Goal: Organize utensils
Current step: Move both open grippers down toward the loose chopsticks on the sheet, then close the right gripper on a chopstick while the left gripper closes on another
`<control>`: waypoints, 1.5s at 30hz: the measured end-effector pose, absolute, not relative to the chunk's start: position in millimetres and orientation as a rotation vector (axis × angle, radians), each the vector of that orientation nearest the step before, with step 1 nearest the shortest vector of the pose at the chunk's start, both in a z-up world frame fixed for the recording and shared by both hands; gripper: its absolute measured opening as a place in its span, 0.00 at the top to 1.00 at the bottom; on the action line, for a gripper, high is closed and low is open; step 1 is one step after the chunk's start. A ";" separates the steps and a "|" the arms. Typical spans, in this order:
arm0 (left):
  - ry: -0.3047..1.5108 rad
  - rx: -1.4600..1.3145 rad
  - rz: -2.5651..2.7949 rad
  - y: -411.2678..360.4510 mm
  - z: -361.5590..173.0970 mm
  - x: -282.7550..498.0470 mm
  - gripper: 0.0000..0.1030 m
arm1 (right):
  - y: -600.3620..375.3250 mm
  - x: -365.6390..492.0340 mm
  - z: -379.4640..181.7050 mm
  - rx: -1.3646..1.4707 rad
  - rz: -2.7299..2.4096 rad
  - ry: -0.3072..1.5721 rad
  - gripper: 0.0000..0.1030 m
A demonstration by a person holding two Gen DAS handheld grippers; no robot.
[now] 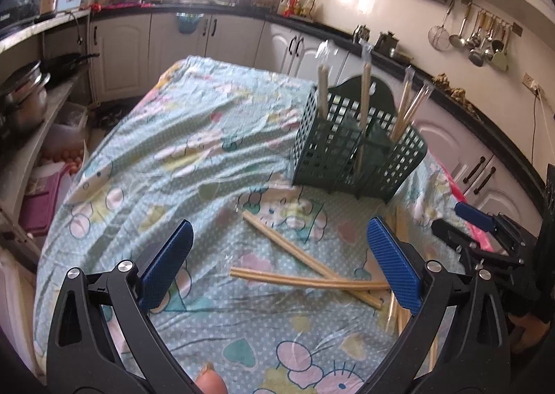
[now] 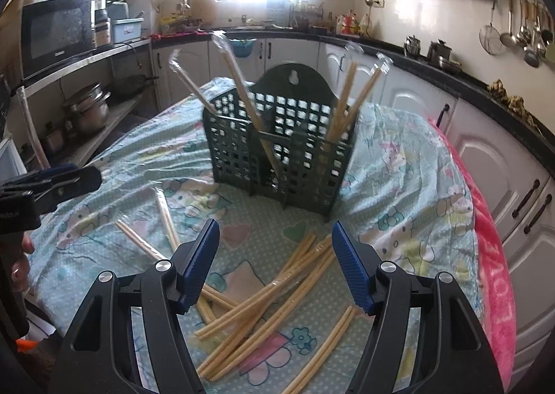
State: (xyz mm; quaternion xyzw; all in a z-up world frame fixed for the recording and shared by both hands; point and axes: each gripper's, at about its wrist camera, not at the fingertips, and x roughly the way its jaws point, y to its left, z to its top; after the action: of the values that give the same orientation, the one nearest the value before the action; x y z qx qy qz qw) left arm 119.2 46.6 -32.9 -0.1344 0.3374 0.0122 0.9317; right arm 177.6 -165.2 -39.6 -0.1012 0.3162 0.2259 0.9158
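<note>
A dark green lattice utensil holder (image 1: 350, 147) (image 2: 288, 151) stands on the table with several wrapped chopstick pairs (image 1: 364, 95) (image 2: 242, 82) upright in its compartments. More wrapped chopsticks (image 1: 312, 272) (image 2: 270, 297) lie loose on the cloth in front of it. My left gripper (image 1: 281, 262) is open and empty above the loose chopsticks. My right gripper (image 2: 275, 262) is open and empty above the pile of chopsticks. The right gripper also shows at the right edge of the left wrist view (image 1: 485, 231), and the left gripper at the left edge of the right wrist view (image 2: 52, 186).
The table is covered with a light blue cartoon-print cloth (image 1: 194, 151) (image 2: 399, 168), with a pink towel (image 2: 492, 272) along its right edge. Kitchen cabinets and counters surround it. Pots (image 1: 24, 95) sit on shelves at the left. Ladles hang on the right wall (image 1: 482, 36).
</note>
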 end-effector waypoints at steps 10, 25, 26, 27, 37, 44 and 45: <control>0.801 -0.366 0.050 53.7 -66.4 123.9 0.10 | -196.4 213.6 -61.3 -0.138 0.372 0.731 0.37; 0.885 -0.507 -0.006 57.3 -104.1 133.1 0.19 | -209.8 282.0 -102.3 -0.017 0.344 0.915 0.56; 0.887 -0.511 -0.012 56.3 -105.1 133.6 0.20 | -210.4 285.4 -103.9 -0.006 0.346 0.925 0.58; 0.888 -0.518 -0.017 56.1 -106.2 134.3 0.23 | -211.0 289.1 -105.5 0.005 0.348 0.935 0.60; 0.884 -0.579 -0.025 67.0 -111.0 142.6 0.44 | -211.5 313.0 -115.1 0.099 0.372 0.991 0.80; 0.884 -0.603 -0.001 76.8 -114.2 142.9 0.66 | -211.2 313.6 -112.8 0.117 0.374 0.968 0.96; 0.885 -0.607 0.000 77.6 -114.4 143.0 0.69 | -211.7 314.0 -111.9 0.121 0.375 0.963 0.97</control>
State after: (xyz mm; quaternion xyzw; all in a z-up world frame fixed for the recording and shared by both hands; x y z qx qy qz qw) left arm 143.0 77.6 -114.4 -0.2889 0.4216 0.0001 0.8595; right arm 314.0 -211.7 -111.9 0.0580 0.4602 0.1791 0.8676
